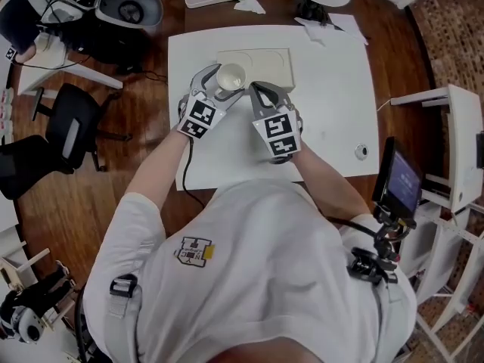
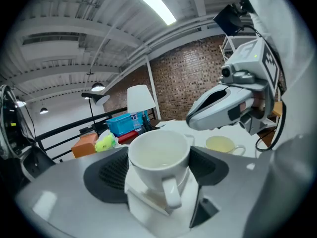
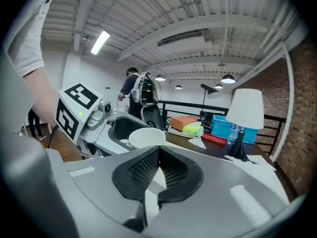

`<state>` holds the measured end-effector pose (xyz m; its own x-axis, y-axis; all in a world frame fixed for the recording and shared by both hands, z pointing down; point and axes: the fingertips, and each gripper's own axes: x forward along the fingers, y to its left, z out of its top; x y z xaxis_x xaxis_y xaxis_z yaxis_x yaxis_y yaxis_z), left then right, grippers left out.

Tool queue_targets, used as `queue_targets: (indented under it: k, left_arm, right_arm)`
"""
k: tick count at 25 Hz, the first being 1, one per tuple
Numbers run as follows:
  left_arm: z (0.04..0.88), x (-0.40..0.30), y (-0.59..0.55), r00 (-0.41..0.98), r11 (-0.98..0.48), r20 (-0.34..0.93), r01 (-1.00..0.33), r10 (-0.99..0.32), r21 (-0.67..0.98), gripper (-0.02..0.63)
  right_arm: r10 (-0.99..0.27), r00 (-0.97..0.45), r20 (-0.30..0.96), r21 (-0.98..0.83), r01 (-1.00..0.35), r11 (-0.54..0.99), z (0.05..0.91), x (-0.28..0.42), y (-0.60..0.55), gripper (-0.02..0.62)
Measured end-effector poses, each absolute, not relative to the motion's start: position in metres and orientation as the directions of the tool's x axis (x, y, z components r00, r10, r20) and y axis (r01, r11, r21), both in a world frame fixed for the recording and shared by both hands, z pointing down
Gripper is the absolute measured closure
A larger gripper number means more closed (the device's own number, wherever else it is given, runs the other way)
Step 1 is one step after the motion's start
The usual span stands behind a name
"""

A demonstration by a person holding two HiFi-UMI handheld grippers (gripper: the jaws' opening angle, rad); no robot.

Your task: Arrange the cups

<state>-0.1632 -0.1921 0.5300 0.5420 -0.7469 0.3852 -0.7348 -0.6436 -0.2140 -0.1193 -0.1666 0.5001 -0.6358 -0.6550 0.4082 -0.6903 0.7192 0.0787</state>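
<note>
Cup (image 2: 158, 155): upright at the centre of the left gripper view, handle towards the camera.
Left gripper (image 1: 224, 85): pads pressed on both sides of it.
Right gripper (image 3: 157, 157): jaws together (nothing between them), just beside.
Second cup (image 2: 224, 145): farther, right of centre, on the table.

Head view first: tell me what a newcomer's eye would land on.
The white cup stands out first, clamped between the jaws of the left gripper and held over the beige tray on the white table. Beside it the right gripper is shut and empty. A second cup sits on the table.
</note>
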Motion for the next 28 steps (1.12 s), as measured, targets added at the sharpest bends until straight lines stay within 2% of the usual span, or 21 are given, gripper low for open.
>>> queue_targets:
  k: [4, 8, 28]
  left_arm:
    - [0.541, -0.167, -0.224, 0.51, -0.62, 0.406, -0.756, -0.759, -0.21, 0.227]
    - [0.553, -0.166, -0.247, 0.493, -0.607, 0.418, -0.768, -0.763, -0.203, 0.227]
    - [0.562, -0.158, -0.275, 0.538, -0.614, 0.36, -0.777, -0.762, -0.136, 0.227]
  right_arm:
    - [-0.681, -0.605, 0.413, 0.056, -0.729, 0.682, 0.503, -0.101, -0.165, 0.595]
    - [-0.647, -0.628, 0.432, 0.029, -0.708, 0.706, 0.515, -0.089, -0.136, 0.595]
    - [-0.63, -0.631, 0.453, 0.008, -0.704, 0.71, 0.53, -0.083, -0.11, 0.595]
